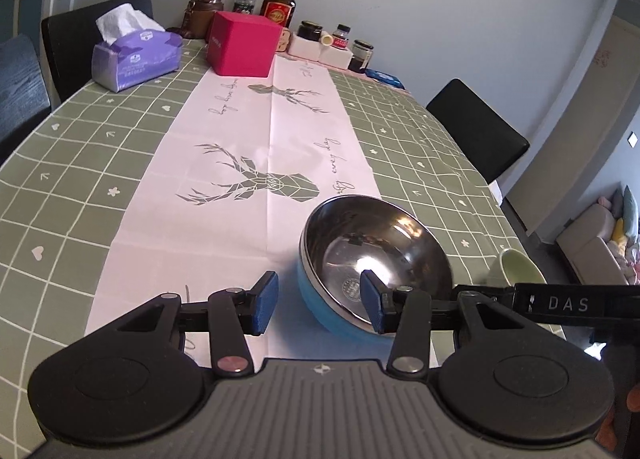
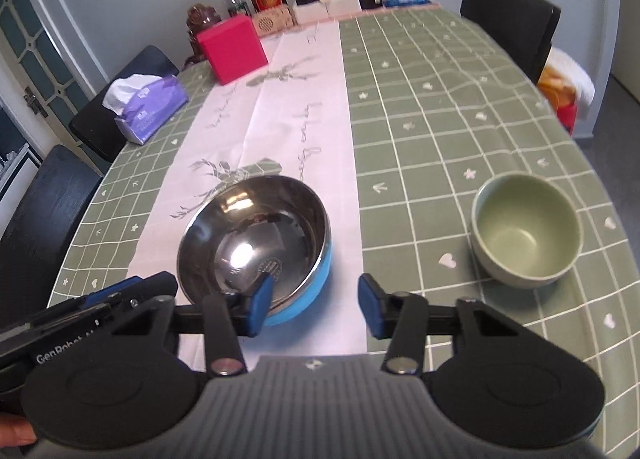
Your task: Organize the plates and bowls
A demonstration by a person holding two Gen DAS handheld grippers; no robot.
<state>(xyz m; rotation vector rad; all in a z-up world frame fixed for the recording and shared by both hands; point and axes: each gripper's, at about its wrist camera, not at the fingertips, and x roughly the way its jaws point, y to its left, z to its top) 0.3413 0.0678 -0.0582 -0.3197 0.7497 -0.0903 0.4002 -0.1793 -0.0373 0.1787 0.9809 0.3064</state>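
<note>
The steel bowl with blue outside point(image 1: 376, 259) is straddled at its near rim by both half-open grippers, left gripper point(image 1: 318, 305) and right gripper point(image 2: 316, 305); nothing is gripped. The green bowl point(image 2: 526, 233) stands on the table point(image 2: 440, 119), to the right.

"DAS" on right gripper point(image 1: 568, 304) side; "GenRobot" on left gripper point(image 2: 68, 355) side.

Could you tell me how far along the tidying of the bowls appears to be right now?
Nothing looks done: the steel bowl and green bowl sit apart on the tablecloth. Both tongs, left and right, straddle the steel bowl's rim without gripping. Stacking remains.
</note>
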